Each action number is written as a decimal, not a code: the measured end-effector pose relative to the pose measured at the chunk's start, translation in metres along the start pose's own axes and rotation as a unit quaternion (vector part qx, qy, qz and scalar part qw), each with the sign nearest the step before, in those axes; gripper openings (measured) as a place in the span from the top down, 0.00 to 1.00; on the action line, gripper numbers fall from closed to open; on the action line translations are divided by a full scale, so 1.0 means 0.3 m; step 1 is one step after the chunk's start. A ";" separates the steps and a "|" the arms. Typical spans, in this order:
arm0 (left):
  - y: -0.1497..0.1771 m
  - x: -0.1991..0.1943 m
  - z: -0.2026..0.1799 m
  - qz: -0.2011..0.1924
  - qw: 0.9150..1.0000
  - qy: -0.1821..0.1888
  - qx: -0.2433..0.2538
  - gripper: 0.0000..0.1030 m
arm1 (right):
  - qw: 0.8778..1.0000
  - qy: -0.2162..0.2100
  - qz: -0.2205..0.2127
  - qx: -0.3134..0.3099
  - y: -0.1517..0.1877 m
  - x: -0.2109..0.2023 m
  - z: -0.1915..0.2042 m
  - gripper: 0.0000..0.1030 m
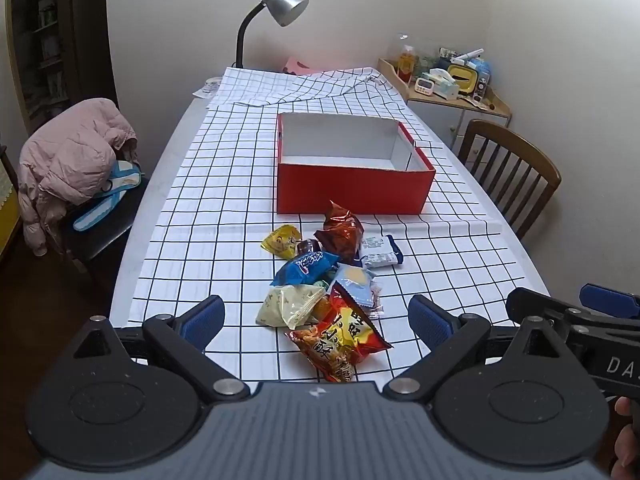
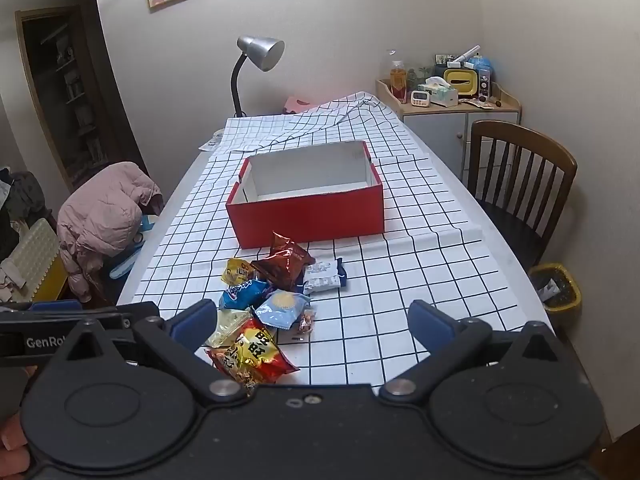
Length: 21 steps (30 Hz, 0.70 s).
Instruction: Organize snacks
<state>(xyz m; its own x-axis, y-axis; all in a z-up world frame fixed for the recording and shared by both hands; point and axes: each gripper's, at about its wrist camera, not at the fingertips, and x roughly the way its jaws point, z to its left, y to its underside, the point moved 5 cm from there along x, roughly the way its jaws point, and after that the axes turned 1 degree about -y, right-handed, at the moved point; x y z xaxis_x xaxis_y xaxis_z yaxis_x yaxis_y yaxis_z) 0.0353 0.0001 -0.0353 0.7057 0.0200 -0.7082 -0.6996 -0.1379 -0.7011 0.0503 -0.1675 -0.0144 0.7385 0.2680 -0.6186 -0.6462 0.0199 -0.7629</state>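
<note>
1. Your left gripper (image 1: 316,320) sits low over the near edge of the table, fingers spread wide apart, nothing between them. The blue pads (image 1: 208,316) flank the near end of the snack pile without touching it.
2. Your right gripper (image 2: 312,322) is at the same near edge, fingers likewise spread wide, holding nothing. Its left pad (image 2: 196,320) stands just beside the pile; the pile lies left of centre in that view.
3. The snack pile rests on the checked tablecloth (image 1: 200,208), between your grippers and the red box (image 1: 352,188).
4. Nearest you lies a red and yellow packet with Chinese lettering (image 1: 340,340). Touching it are a pale green packet (image 1: 292,304) and a light blue packet with a yellow disc (image 2: 282,308).
5. Farther back: a blue packet (image 1: 308,266), a small yellow packet (image 1: 282,240), a glossy brown-red bag (image 1: 340,230) standing on edge, and a white and navy wrapper (image 1: 378,250). A small sweet in clear wrap (image 2: 306,320) lies at the right fringe.
6. The red box is open, white inside, and shows no contents. It stands just beyond the pile, apart from it.
7. Surroundings: a silver desk lamp (image 1: 280,4) at the far end, a wooden chair (image 2: 520,184) to the right, a pink jacket (image 1: 76,152) over a chair to the left.
</note>
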 end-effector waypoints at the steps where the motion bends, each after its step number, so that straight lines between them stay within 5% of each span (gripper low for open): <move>1: 0.000 0.000 0.001 -0.001 1.000 -0.003 0.002 0.04 | 1.000 -0.002 -0.003 0.002 -0.001 0.002 -0.001 0.01; 21: -0.020 -0.003 0.015 -0.010 1.000 -0.011 0.007 0.04 | 1.000 -0.006 -0.004 -0.007 -0.001 0.018 0.008 0.01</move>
<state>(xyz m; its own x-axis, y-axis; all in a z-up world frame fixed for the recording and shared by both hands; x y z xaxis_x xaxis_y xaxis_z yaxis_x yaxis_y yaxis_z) 0.0384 0.0053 -0.0307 0.7166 0.0447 -0.6961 -0.6876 -0.1228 -0.7157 0.0540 -0.1637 -0.0170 0.7411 0.2803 -0.6101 -0.6374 0.0079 -0.7705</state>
